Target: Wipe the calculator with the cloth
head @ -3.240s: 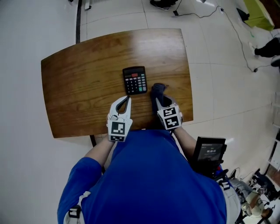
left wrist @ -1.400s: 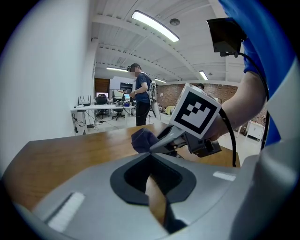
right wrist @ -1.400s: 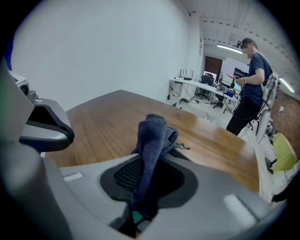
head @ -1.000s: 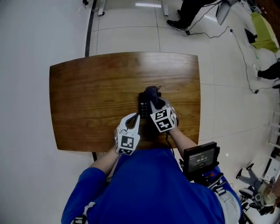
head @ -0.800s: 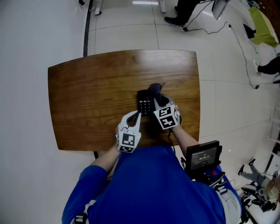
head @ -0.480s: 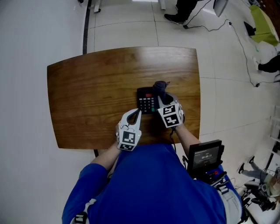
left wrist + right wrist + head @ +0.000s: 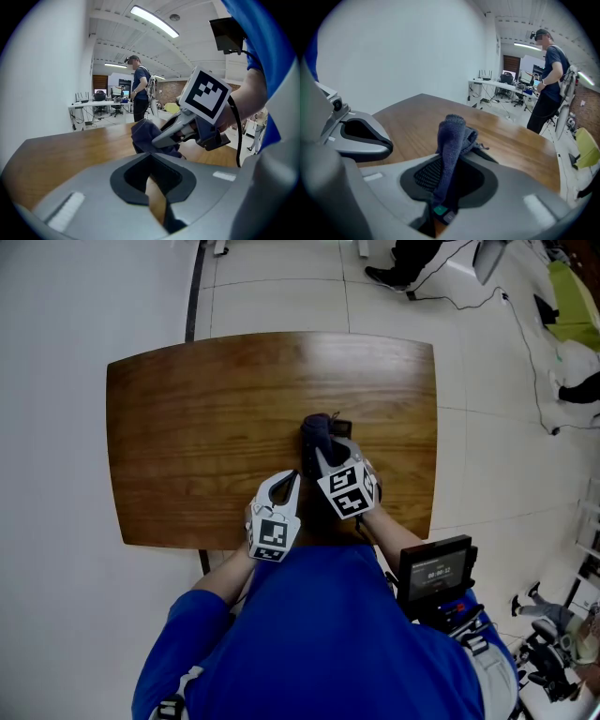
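Note:
The dark blue cloth [image 7: 317, 430] [image 7: 452, 140] is pinched in my right gripper [image 7: 320, 452] [image 7: 453, 157], which is shut on it and angled down over the black calculator [image 7: 338, 428]. In the head view the cloth and gripper hide most of the calculator. In the right gripper view a green key of the calculator [image 7: 439, 212] shows below the jaws. My left gripper [image 7: 293, 478] [image 7: 151, 157] is shut and holds nothing. Its tips rest at the calculator's near left edge, beside the right gripper [image 7: 157, 142]. Everything sits on the brown wooden table [image 7: 197, 418].
The table's near edge [image 7: 187, 542] lies just under my hands. A small screen [image 7: 433, 570] hangs at the person's right hip. Cables [image 7: 525, 324] run over the tiled floor to the right. A person [image 7: 139, 86] stands by desks beyond the table.
The right gripper swept the cloth to the right off the calculator's keys, then back left over them. The left gripper stayed in place.

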The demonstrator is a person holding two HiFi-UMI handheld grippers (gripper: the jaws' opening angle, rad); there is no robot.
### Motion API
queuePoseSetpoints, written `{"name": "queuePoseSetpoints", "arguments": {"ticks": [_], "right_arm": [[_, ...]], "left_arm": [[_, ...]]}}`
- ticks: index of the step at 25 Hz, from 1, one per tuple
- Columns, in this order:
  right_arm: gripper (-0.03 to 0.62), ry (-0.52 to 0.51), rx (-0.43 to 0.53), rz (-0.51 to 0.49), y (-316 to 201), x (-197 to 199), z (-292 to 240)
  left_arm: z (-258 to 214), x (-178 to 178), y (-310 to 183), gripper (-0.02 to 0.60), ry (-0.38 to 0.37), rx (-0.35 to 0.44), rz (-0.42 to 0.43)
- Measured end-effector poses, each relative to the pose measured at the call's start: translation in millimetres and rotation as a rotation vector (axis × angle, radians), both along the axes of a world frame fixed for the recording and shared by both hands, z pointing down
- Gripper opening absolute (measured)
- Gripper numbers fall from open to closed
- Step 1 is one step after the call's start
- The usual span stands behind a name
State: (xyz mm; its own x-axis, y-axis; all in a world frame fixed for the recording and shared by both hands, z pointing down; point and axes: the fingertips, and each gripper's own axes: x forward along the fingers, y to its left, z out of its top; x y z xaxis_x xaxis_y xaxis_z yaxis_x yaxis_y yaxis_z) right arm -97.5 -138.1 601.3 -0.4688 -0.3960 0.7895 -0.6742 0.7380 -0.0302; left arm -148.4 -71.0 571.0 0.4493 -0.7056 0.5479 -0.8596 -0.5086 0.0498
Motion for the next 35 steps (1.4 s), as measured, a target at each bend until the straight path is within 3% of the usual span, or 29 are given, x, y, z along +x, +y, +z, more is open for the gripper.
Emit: {"name": "queuePoseSetpoints", "arguments": {"ticks": [8, 28, 35], "right_arm": [[0.089, 0.031, -0.006, -0.046, 1, -14, 9], [0.089, 0.096, -0.013, 0.165, -11, 82, 29], [0.089, 0.052, 0.004, 0.099, -8, 49, 12]], "left_arm": [[-5, -9, 4, 0.006, -0.013, -0.011, -0.017], [12, 17, -4, 0.006, 0.009, 0.0, 0.047], [8, 10, -4, 0.006, 0.006, 0.004, 0.027]]}}
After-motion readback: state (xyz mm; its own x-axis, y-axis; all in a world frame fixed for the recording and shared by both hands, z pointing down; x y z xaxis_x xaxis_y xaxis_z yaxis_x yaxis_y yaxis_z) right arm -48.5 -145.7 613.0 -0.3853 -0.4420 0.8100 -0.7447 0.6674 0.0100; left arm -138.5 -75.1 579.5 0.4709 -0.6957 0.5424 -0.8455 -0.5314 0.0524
